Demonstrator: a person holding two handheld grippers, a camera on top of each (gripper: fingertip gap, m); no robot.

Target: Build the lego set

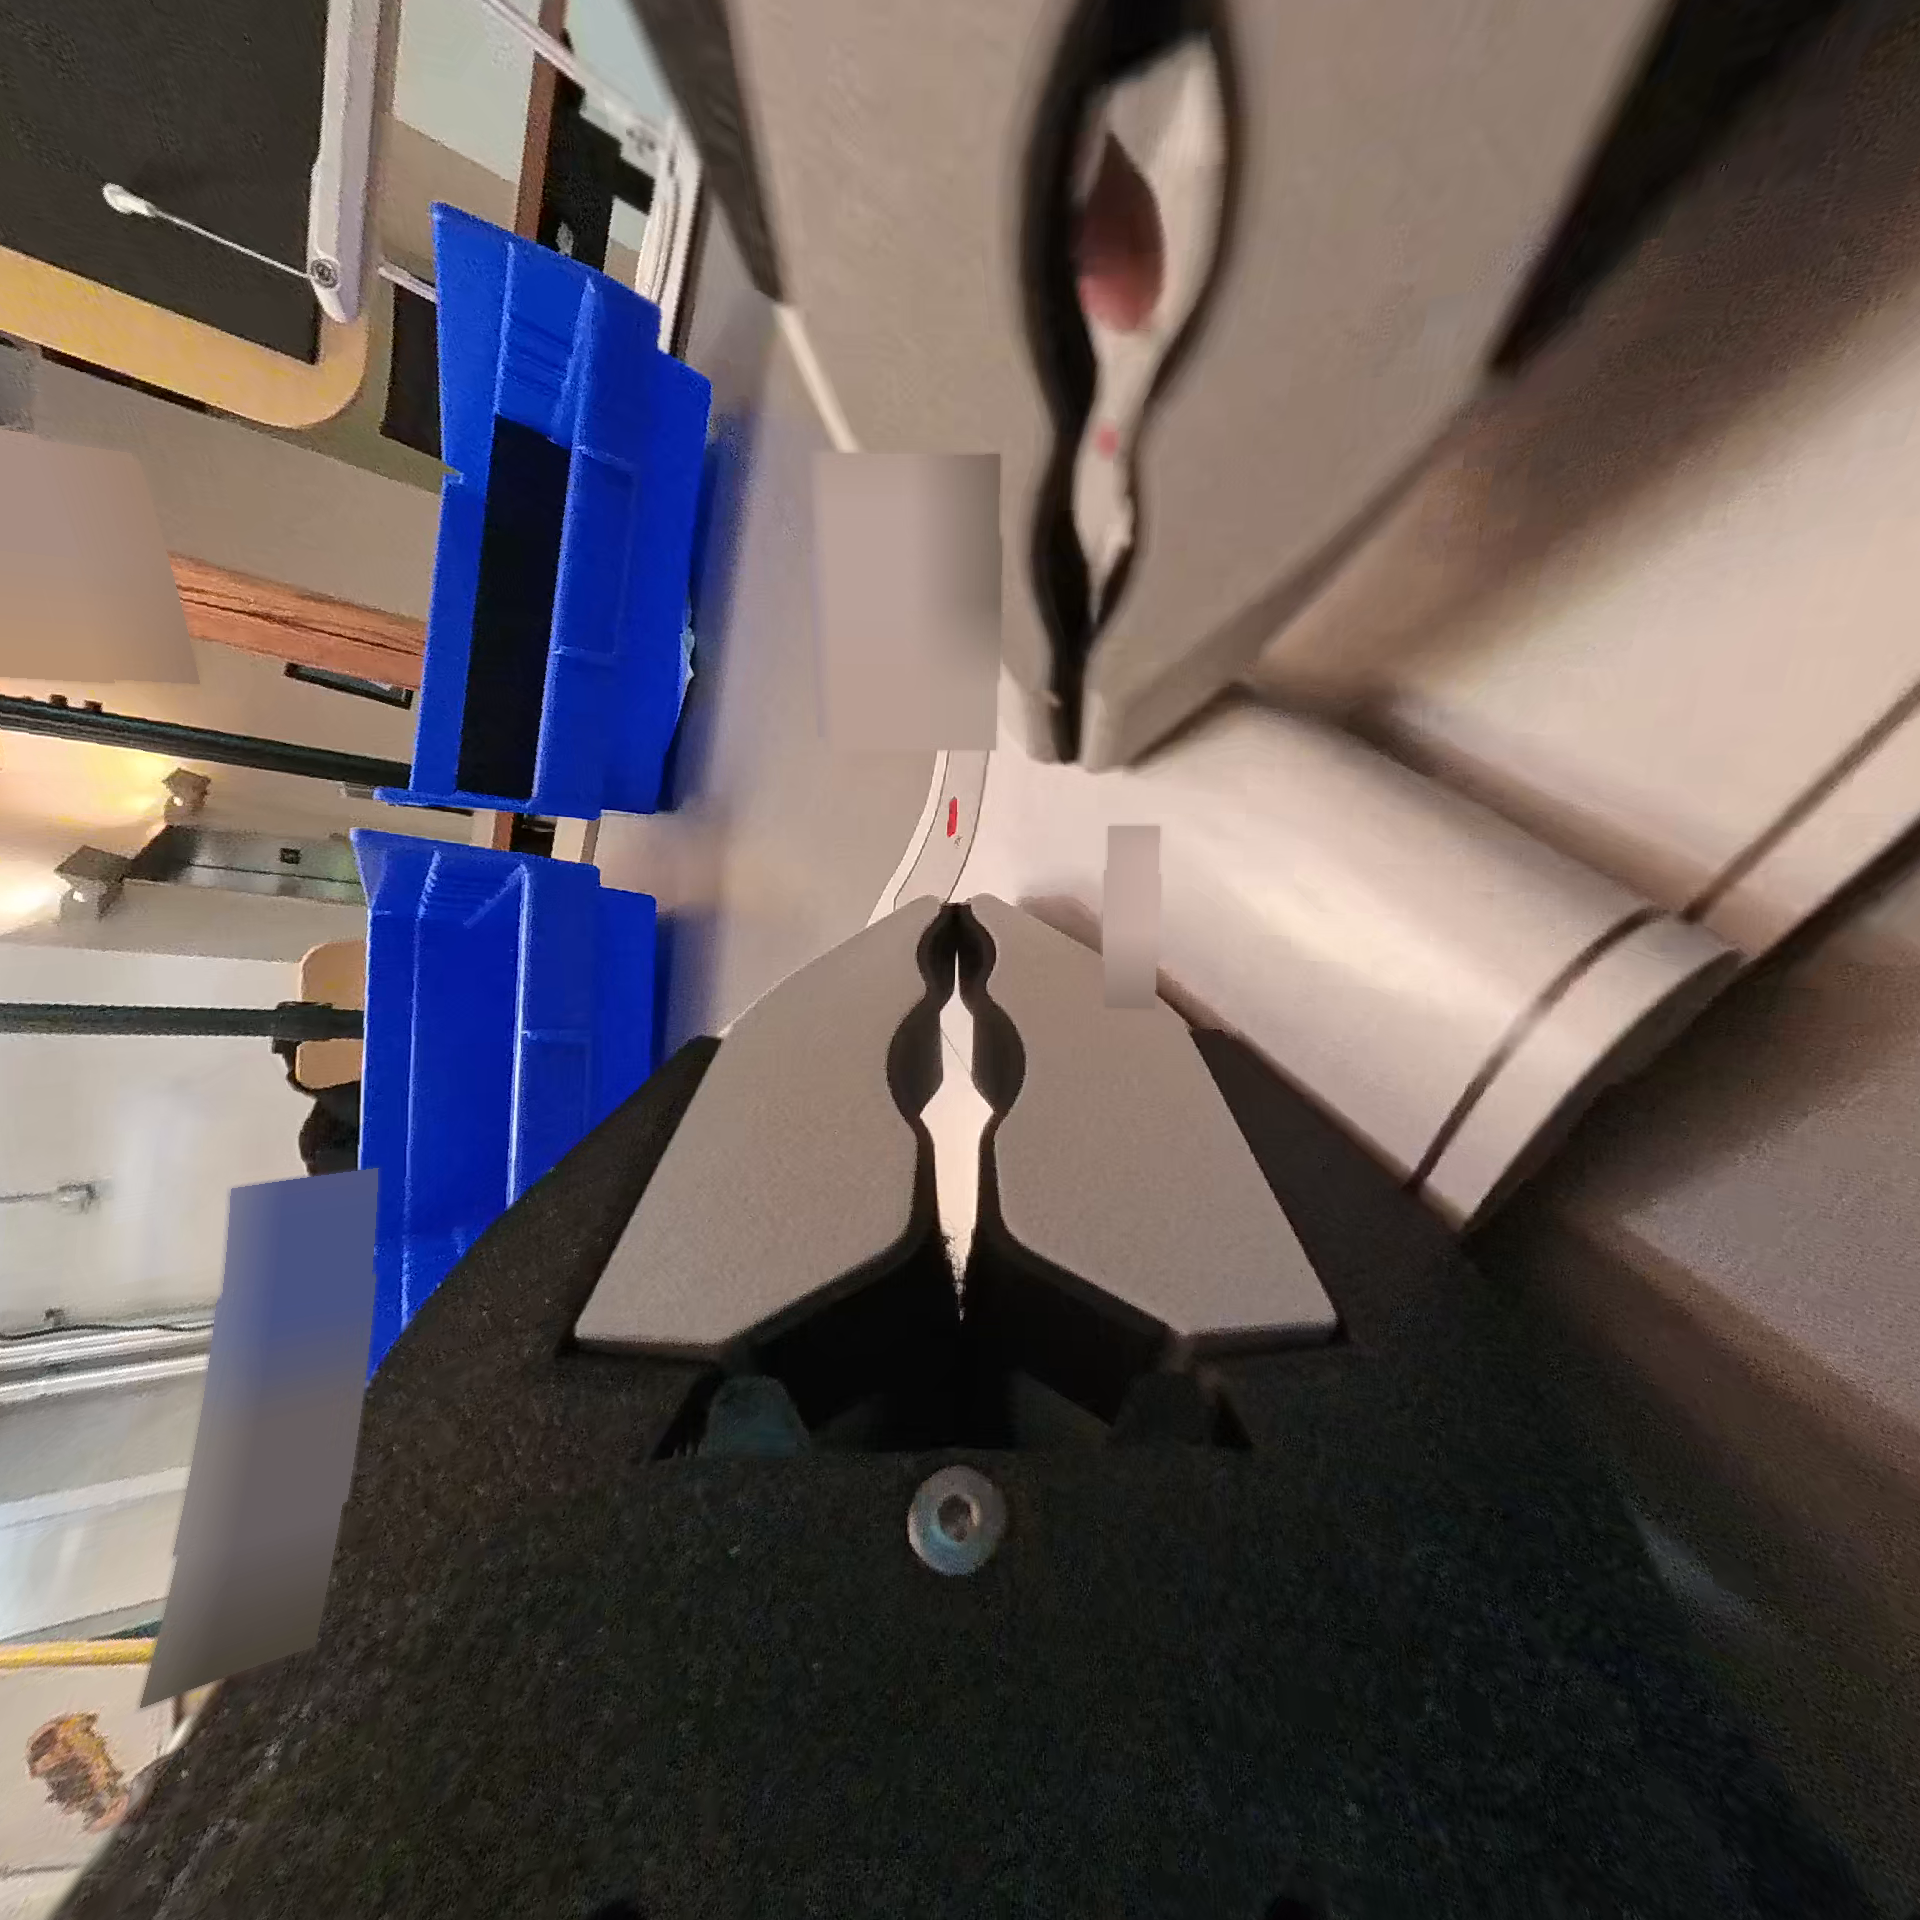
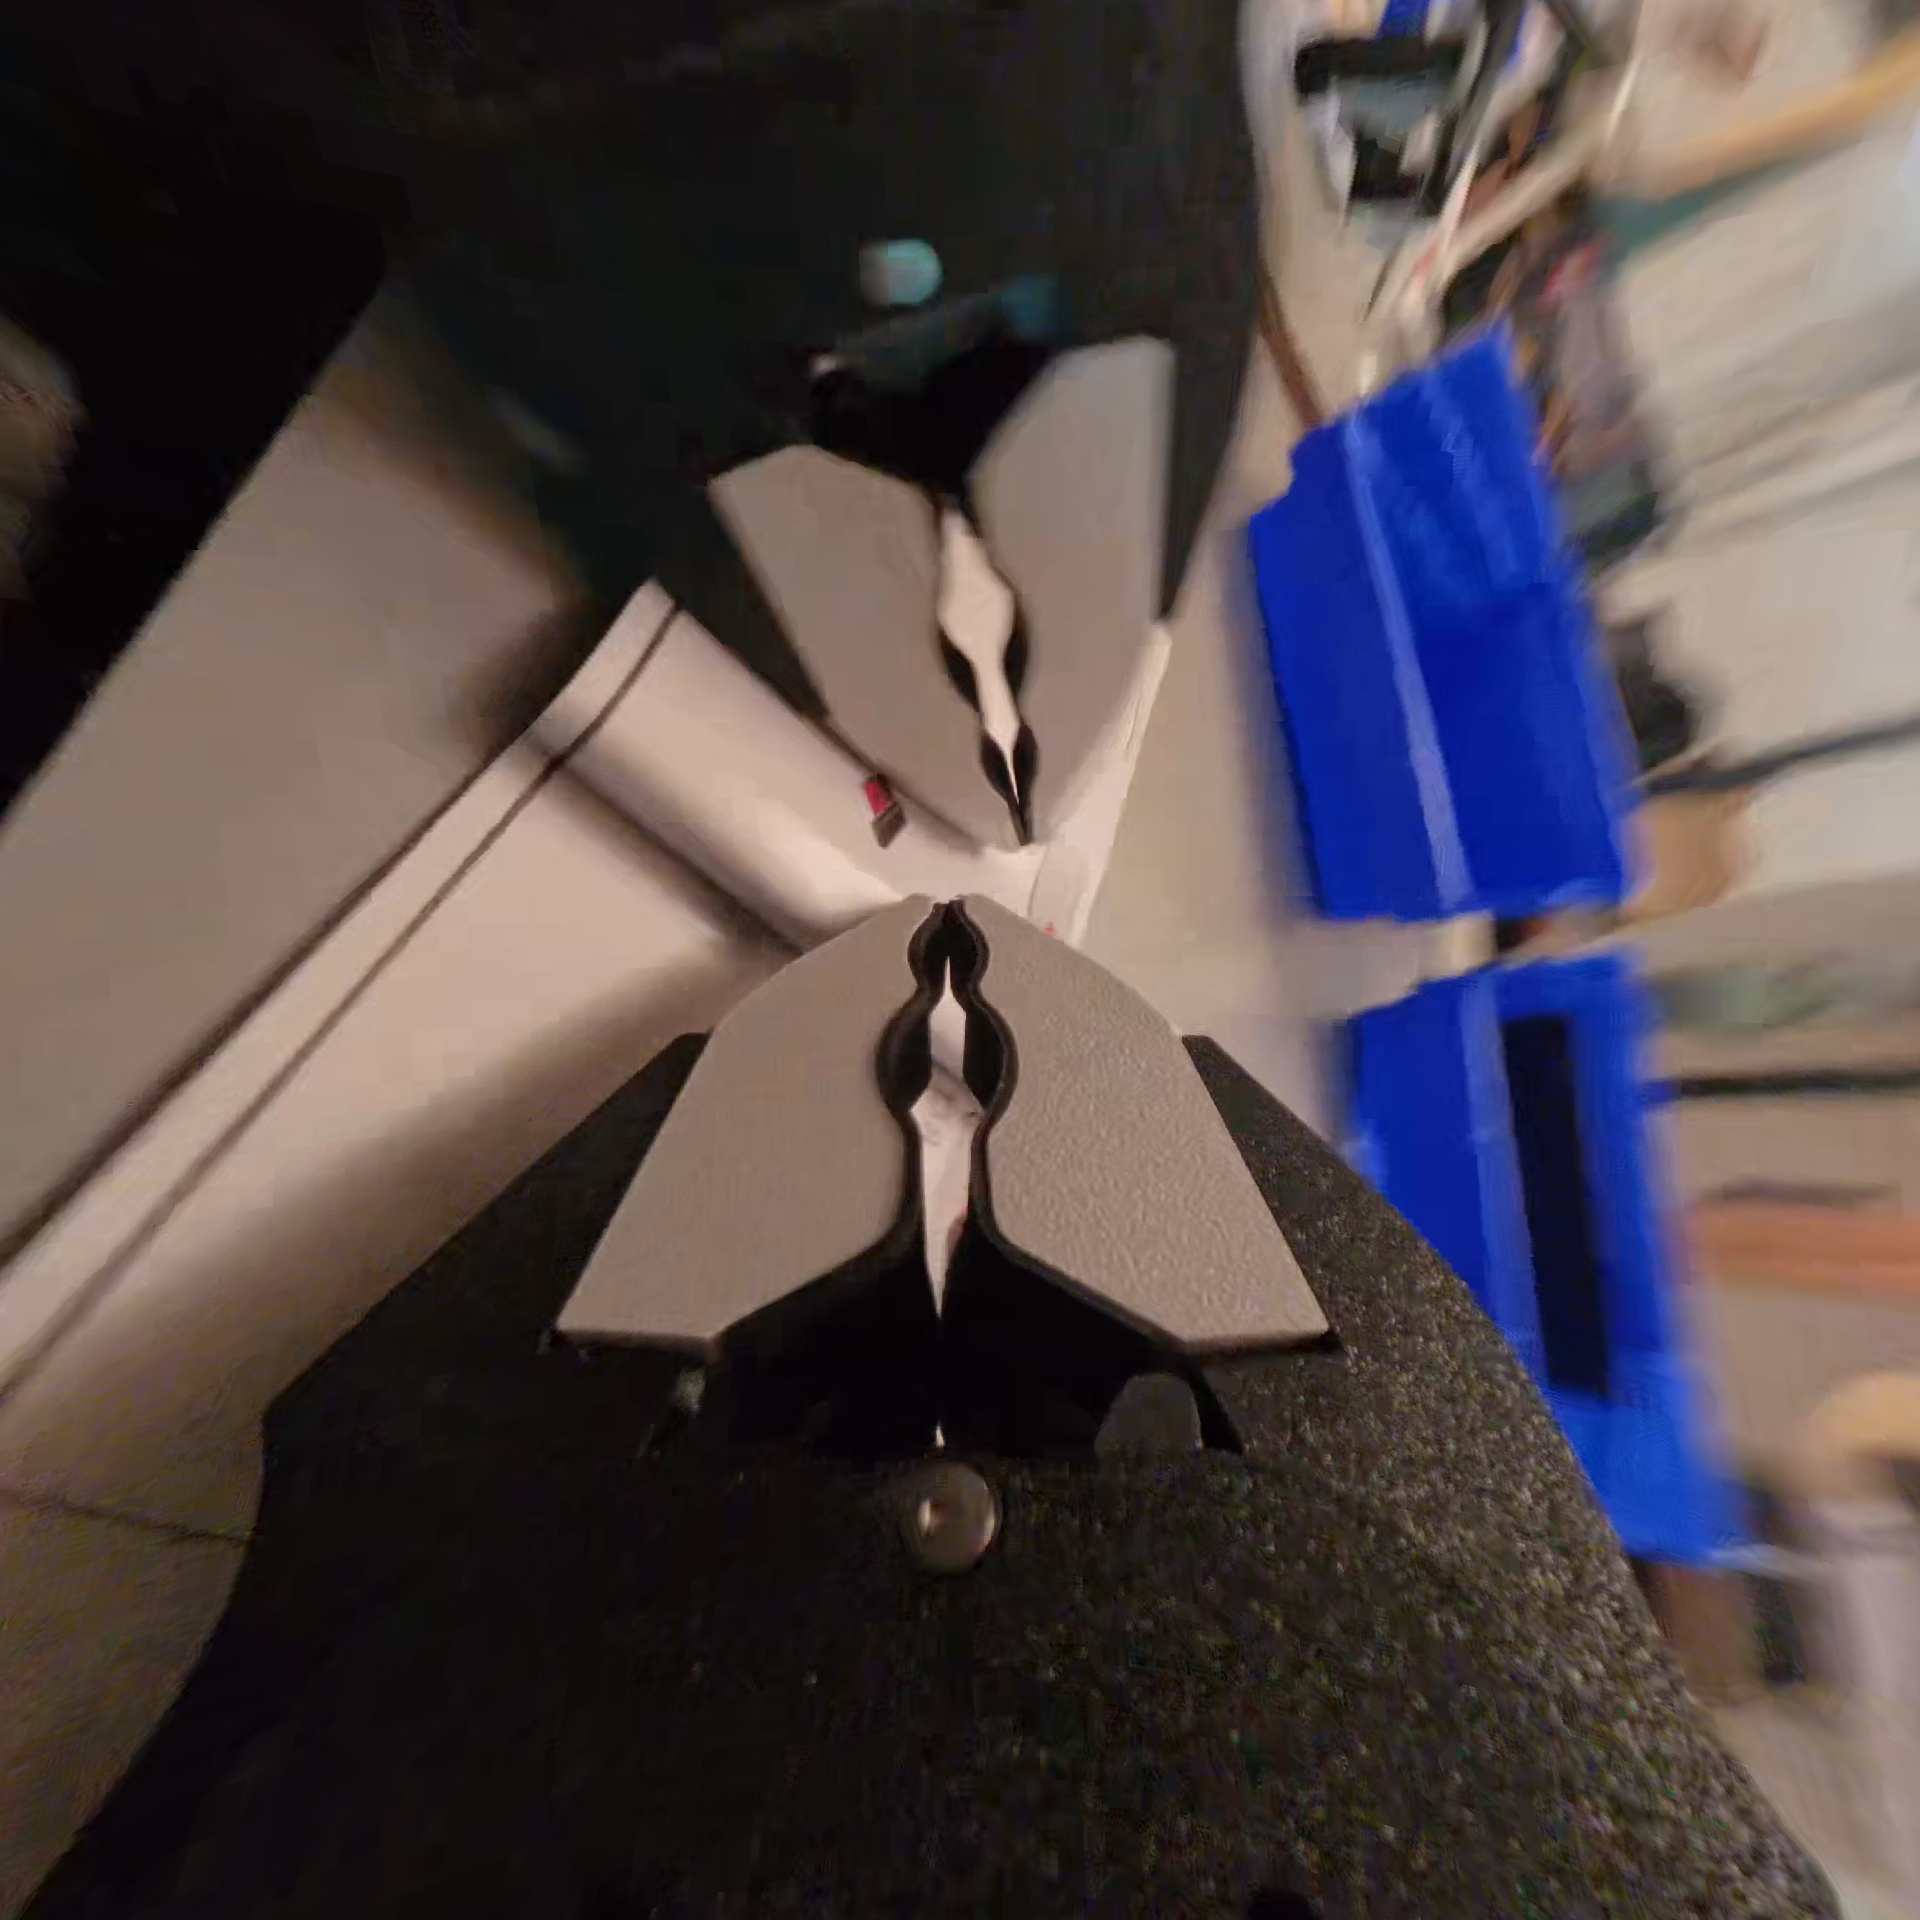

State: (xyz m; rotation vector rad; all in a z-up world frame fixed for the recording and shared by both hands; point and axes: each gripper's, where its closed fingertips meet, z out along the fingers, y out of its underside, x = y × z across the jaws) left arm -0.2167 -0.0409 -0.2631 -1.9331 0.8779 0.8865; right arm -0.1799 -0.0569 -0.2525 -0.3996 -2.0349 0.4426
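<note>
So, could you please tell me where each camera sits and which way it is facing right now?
Left wrist view: sits on the left gripper, looking along its shut fingers at the right gripper and two blue bins.
Right wrist view: sits on the right gripper, fingers shut, facing the left gripper; blurred.
Shared: both grippers tip to tip, the blue bins, a small red piece.

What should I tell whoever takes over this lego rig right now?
Left gripper: shut, tips at a white sheet-like thing with a small red mark.
Right gripper: shut, nearly tip to tip with the left, at the same white thing.
Whether either grips it is unclear.
Two blue bins stand beside them.
Done: no built model shows.
Left: apparently the whole build.
</note>
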